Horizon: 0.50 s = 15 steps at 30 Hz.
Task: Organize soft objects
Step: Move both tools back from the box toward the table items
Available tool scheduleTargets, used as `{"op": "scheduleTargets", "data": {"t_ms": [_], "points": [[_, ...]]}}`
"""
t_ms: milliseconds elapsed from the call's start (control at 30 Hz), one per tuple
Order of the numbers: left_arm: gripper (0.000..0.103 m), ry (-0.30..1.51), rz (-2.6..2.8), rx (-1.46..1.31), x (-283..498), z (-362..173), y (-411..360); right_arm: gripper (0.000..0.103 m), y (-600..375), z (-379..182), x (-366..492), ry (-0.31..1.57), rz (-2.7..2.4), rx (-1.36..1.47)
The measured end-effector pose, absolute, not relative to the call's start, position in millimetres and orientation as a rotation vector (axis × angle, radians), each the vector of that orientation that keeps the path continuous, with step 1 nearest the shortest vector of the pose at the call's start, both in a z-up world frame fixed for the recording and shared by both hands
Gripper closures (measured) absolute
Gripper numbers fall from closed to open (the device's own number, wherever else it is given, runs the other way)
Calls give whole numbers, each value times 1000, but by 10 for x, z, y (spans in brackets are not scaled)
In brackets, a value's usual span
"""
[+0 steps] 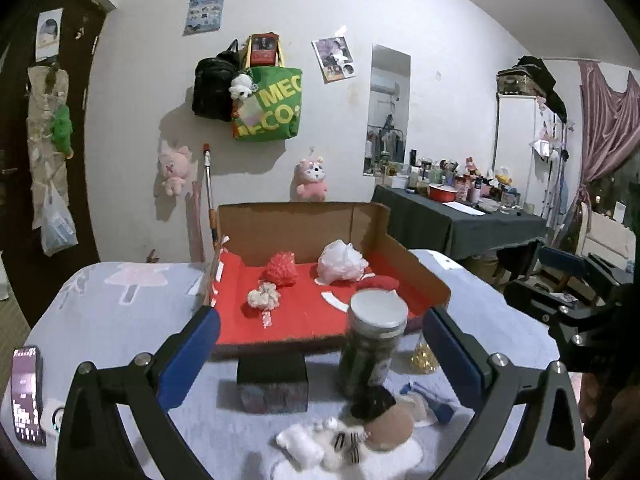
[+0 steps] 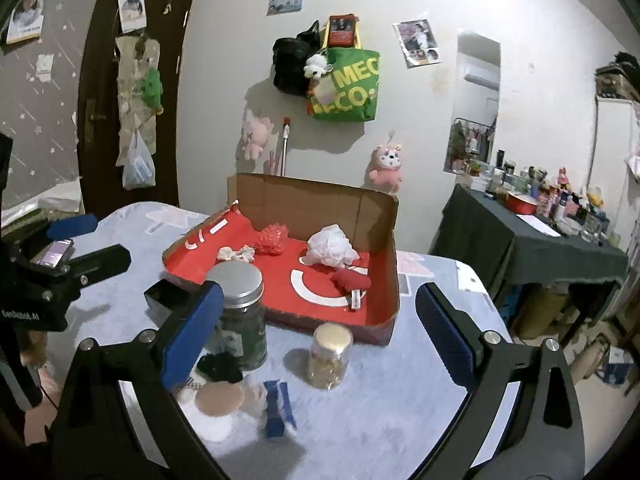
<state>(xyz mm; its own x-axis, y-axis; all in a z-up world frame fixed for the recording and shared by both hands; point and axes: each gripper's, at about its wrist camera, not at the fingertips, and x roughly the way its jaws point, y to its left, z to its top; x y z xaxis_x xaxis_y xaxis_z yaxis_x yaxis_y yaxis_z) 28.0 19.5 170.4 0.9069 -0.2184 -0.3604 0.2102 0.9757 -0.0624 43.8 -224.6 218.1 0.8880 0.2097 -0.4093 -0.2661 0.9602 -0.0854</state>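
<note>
- Now my left gripper [image 1: 320, 344] and right gripper [image 2: 320, 320] are both spread wide, holding nothing.
- Loose soft pile [image 1: 352, 436] lies low between my left fingers, nearer than the box [image 1: 280, 320].

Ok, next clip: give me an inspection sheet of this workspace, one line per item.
Surface: table under a pale printed cloth.
Job's things: red-lined box holds a red mesh puff, white puff, cream scrunchie and red soft piece; more soft items lie loose in front of it.
Clutter: big jar, small jar, black block, phone, blue clip.
Grippers: left hand-held gripper and right hand-held gripper open, holding nothing.
Cables: nothing seen.
Surroundings: bags and plush toys on the wall, crowded side table, door.
</note>
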Motion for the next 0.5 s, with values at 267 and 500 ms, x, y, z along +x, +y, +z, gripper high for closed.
{"op": "scheduleTargets", "data": {"t_ms": [267, 500], "points": [[0, 369, -185, -42, 52, 1404, 181, 5, -2351, 1862, 204, 408, 207, -73], [0, 364, -141, -39, -67, 1008, 162, 5, -2357, 1447, 26, 389, 164, -77]]}}
